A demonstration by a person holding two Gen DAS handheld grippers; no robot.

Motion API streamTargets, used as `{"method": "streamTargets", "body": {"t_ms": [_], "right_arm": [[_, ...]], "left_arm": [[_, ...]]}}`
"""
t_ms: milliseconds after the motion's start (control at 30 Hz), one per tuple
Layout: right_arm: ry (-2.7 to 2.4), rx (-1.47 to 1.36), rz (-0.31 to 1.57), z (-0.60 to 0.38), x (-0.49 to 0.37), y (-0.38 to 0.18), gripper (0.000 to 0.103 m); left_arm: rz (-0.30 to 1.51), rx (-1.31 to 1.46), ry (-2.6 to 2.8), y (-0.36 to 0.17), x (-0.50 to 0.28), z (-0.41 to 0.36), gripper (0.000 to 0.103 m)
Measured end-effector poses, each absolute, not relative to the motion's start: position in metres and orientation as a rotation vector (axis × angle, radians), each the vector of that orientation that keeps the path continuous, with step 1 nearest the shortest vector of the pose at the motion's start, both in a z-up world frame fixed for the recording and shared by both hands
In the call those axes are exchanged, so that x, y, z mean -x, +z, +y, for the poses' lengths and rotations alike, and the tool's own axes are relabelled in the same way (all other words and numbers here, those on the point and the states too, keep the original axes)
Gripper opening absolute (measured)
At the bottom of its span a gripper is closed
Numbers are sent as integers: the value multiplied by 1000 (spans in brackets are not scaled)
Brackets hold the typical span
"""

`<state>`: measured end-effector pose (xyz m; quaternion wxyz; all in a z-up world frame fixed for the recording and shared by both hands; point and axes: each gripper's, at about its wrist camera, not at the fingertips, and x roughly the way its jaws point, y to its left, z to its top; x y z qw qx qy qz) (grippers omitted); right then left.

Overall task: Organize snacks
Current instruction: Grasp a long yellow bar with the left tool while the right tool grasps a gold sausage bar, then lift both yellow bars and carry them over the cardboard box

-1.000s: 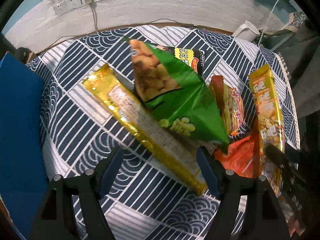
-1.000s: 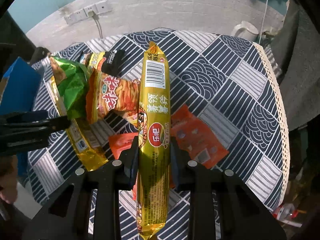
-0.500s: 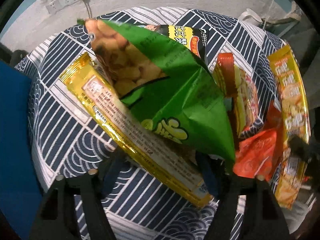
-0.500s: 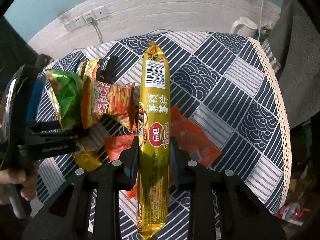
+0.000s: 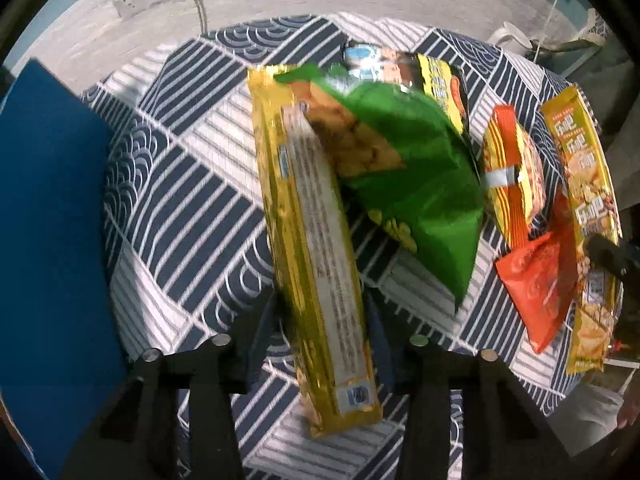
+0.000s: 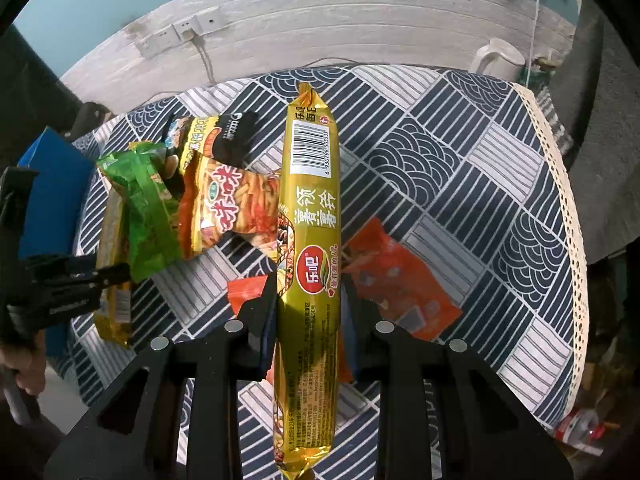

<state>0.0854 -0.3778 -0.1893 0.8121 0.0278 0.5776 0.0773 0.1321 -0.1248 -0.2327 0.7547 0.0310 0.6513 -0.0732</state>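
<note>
Gold pack (image 5: 316, 264), earlier lying slantwise, now clamped in left tool (image 5: 324, 320).

Both wrist views close, facing wall; share tablecloth (image 5: 192, 200), green bag (image 6: 148, 216).

Light: even, fairly bright indoor light on both views.
Glare: sheen on the gold packet (image 6: 308, 248).
Blur: left wrist view smeared by motion; right wrist view sharp.
Edges: fisheye bending, black corners.
Shadows: soft, beside the green bag (image 5: 408, 176).
</note>
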Motion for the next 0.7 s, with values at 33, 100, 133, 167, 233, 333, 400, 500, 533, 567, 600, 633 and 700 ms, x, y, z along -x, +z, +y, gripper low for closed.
{"method": "streamTargets", "body": {"t_ms": [33, 100, 133, 167, 233, 333, 400, 500, 533, 567, 600, 633, 700], "right_arm": [[166, -56, 1233, -377, -86, -189, 26], [167, -52, 1235, -377, -85, -190, 26], [166, -52, 1236, -377, -85, -191, 26], [164, -51, 1239, -377, -85, -191, 26], [161, -51, 1242, -379, -85, -192, 26], [156, -53, 1246, -380, -85, -193, 26], [157, -51, 1243, -379, -85, -191, 26], [164, -43, 1233, -376, -85, -187, 26], [166, -41, 1230, -375, -85, -185, 26], [168, -38, 1225, -374, -85, -183, 26], [170, -36, 1220, -373, -85, -181, 26], [174, -34, 1215, -371, -84, -178, 26], [178, -34, 1207, -368, -83, -174, 26]], "left_arm": [[1407, -90, -151, -233, -141, -128, 57], [1384, -125, -140, -234, -149, -133, 60], [1376, -138, -140, -235, -152, -137, 60], [1367, -154, -142, -235, -153, -139, 60], [1352, -180, -140, -237, -159, -139, 47], [1345, -186, -151, -235, -169, -144, 36], [1336, -199, -153, -233, -169, -140, 32], [1322, -225, -149, -225, -148, -138, 29], [1322, -228, -149, -222, -146, -136, 29], [1323, -224, -151, -220, -143, -133, 28], [1323, -217, -153, -216, -141, -129, 28], [1321, -213, -154, -215, -137, -126, 28], [1311, -212, -159, -211, -132, -123, 28]]}}
